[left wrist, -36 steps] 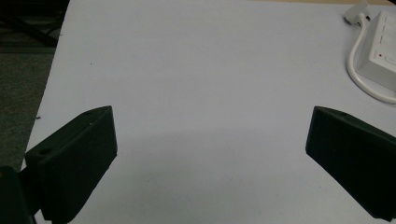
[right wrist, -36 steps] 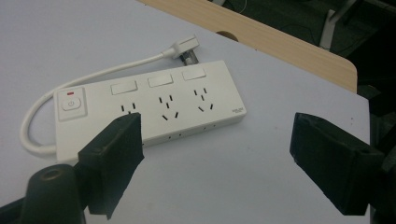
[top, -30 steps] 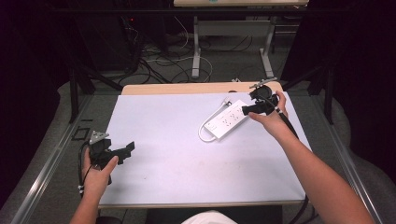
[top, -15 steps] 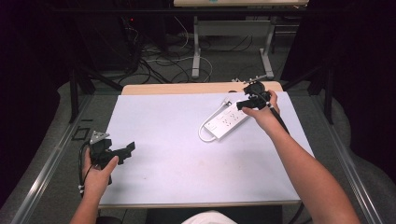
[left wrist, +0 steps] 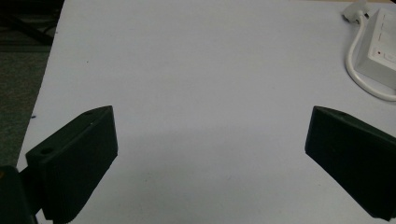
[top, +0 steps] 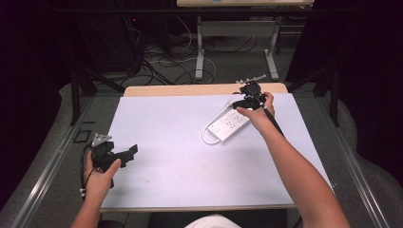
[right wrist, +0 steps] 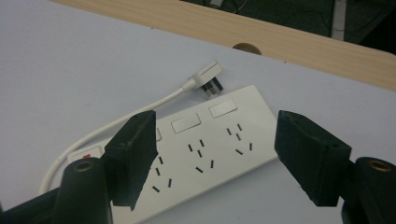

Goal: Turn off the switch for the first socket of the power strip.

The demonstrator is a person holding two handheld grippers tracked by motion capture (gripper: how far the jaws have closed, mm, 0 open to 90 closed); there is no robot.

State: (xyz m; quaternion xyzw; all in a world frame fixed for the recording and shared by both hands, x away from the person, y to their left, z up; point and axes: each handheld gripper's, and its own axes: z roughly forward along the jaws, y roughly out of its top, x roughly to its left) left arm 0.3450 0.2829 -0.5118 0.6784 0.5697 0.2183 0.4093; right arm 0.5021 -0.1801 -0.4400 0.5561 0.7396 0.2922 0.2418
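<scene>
Right hand-held gripper (top: 240,105) shifted left over the white, three-socket power strip (top: 230,124).

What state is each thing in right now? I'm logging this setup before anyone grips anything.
power strip: flat on the table, sockets up, nothing plugged in.
plug: loose on the table beside the strip, its cord looped around the strip's end.
right gripper: jaws just been closing, apart above the strip, not gripping it.
left gripper: open, nothing between its jaws.
table: white sheet on top.
</scene>
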